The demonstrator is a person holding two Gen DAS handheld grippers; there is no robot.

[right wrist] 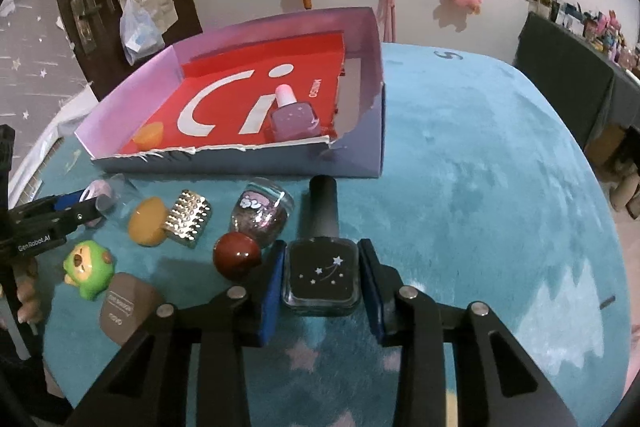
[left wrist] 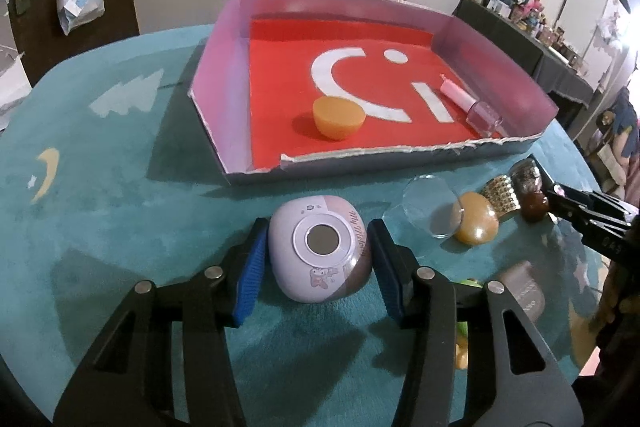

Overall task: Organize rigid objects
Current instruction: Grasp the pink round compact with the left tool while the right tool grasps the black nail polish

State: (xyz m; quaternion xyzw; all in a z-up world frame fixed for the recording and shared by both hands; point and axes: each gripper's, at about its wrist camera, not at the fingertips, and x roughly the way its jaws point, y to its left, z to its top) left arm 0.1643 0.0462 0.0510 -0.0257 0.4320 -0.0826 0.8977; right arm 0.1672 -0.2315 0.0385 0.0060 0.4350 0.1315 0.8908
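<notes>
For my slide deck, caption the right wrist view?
Right gripper closed on a black nail polish bottle beside the red-lined tray.

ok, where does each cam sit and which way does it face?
Left wrist: on the left gripper, angled down across the teal mat; pads on a lilac case, right gripper at the right edge.
Right wrist: on the right gripper, angled down; pads on a black polish bottle, left gripper at the left edge.
Shared: the red-lined tray.
</notes>
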